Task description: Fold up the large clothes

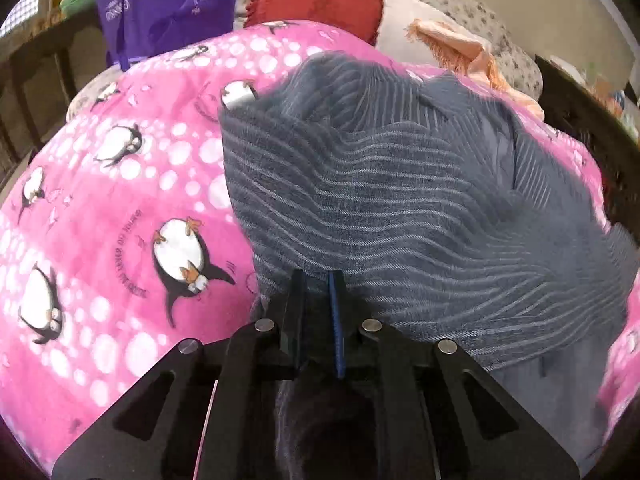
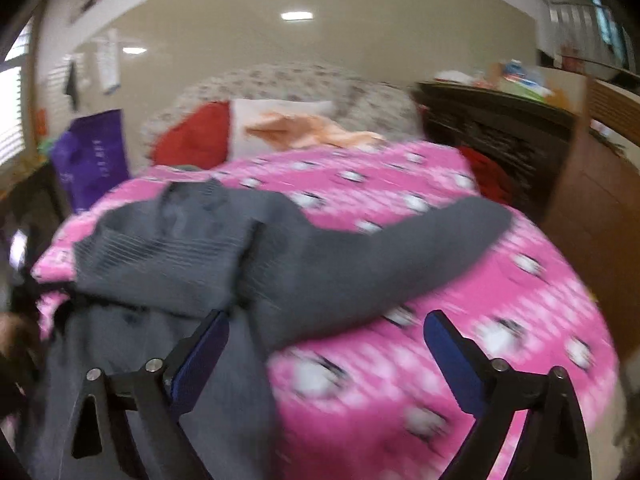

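Observation:
A large grey sweater [image 1: 400, 200] with thin pale stripes lies crumpled on a pink penguin blanket [image 1: 120, 200] that covers the bed. My left gripper [image 1: 316, 276] sits at the sweater's near edge, jaws almost together and shut on a fold of the grey knit, which runs back between the fingers. In the blurred right wrist view the sweater [image 2: 180, 248] lies at the left, one sleeve [image 2: 440, 232] stretched out to the right across the blanket [image 2: 400, 360]. My right gripper [image 2: 326, 320] hangs open above the bed near the sweater's edge, with nothing between its blue pads.
At the head of the bed are a red pillow [image 2: 192, 136], a white pillow and a peach cloth [image 2: 304, 128]. A purple bag [image 2: 92, 156] stands at the bed's left. A dark dresser [image 2: 500, 136] and a wooden cabinet [image 2: 592, 220] flank the right side.

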Demonstrator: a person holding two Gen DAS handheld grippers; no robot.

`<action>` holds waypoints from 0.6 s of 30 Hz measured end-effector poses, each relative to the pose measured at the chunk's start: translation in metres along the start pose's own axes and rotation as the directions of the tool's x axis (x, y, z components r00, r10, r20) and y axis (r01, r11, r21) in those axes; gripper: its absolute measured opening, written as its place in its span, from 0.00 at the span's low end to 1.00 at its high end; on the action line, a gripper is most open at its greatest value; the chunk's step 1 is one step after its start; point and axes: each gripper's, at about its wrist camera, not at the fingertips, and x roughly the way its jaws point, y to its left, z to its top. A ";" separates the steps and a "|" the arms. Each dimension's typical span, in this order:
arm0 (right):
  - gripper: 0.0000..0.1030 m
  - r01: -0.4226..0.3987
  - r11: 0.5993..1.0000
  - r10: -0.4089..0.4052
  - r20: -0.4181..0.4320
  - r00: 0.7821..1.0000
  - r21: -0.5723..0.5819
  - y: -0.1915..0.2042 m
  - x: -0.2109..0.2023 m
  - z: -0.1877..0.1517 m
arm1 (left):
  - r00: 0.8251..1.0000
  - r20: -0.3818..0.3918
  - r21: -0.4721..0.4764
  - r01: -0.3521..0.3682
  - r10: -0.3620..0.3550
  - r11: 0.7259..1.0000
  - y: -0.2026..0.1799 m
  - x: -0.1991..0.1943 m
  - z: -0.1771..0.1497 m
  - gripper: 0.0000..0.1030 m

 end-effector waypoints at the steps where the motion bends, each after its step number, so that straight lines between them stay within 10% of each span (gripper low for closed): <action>1: 0.78 -0.055 0.998 0.055 -0.001 0.998 -0.015 0.012 0.010 0.008 | 1.000 0.017 0.015 -0.011 0.011 1.000 -0.002 -0.001 -0.002 0.09; 6: 0.68 -0.342 0.936 0.336 -0.083 0.938 -0.085 0.084 0.085 0.038 | 0.999 0.042 -0.031 0.029 -0.028 0.999 0.007 -0.002 -0.008 0.11; 9: 0.66 -0.369 0.927 0.352 -0.186 0.917 -0.065 0.101 0.138 0.037 | 0.998 0.042 -0.060 0.057 -0.054 0.997 0.015 -0.004 -0.012 0.12; 13: 0.50 -0.261 0.965 0.256 -0.313 0.915 0.027 0.087 0.188 0.029 | 0.999 0.043 -0.045 0.033 -0.031 0.998 0.013 -0.001 -0.010 0.12; 18: 0.59 -0.197 0.980 0.198 -0.118 0.973 0.013 0.033 0.133 0.069 | 0.998 0.044 -0.053 0.040 -0.037 0.998 0.013 0.000 -0.008 0.12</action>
